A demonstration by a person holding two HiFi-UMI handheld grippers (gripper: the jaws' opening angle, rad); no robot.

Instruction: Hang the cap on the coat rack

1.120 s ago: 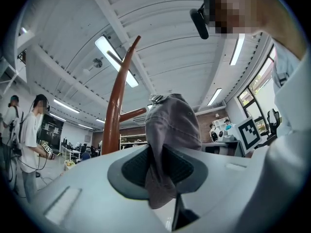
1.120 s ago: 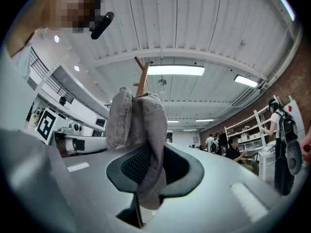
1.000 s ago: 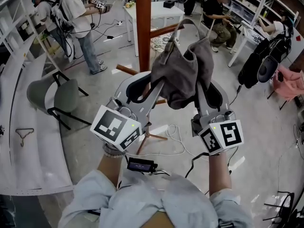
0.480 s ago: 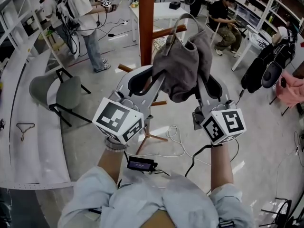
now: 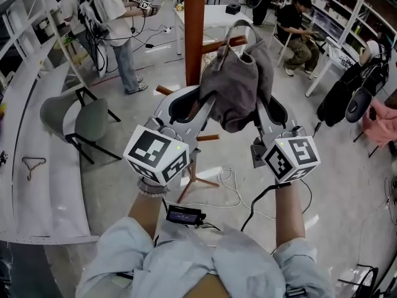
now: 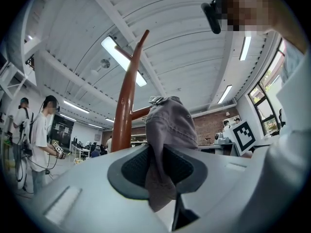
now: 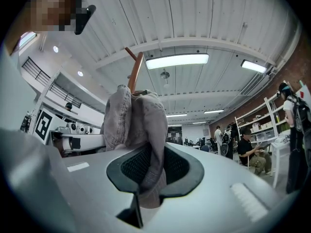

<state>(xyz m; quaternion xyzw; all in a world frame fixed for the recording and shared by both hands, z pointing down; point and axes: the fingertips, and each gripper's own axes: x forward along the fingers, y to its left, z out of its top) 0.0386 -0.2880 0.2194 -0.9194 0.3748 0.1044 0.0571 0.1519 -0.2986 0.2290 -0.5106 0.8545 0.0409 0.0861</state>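
Observation:
A grey-brown cloth cap (image 5: 237, 85) hangs between my two grippers, high in front of the reddish-brown coat rack post (image 5: 194, 33). My left gripper (image 5: 197, 107) is shut on the cap's left edge, and the cloth (image 6: 163, 169) is pinched between its black pads. My right gripper (image 5: 259, 107) is shut on the cap's right edge (image 7: 150, 164). The cap's strap loop (image 5: 242, 30) stands next to a rack peg (image 5: 217, 43) that sticks out to the right. In the left gripper view the post (image 6: 127, 106) rises just left of the cap.
The rack's legs (image 5: 192, 179) and a white cable (image 5: 226, 185) lie on the floor below. A grey chair (image 5: 77, 123) stands at left beside a long white shelf (image 5: 25, 166). People stand and sit at the back, near white tables (image 5: 214, 14).
Both grippers and the cap have shifted slightly toward the rack post. The strap loop now sits closer to the peg. Both grips are unchanged.

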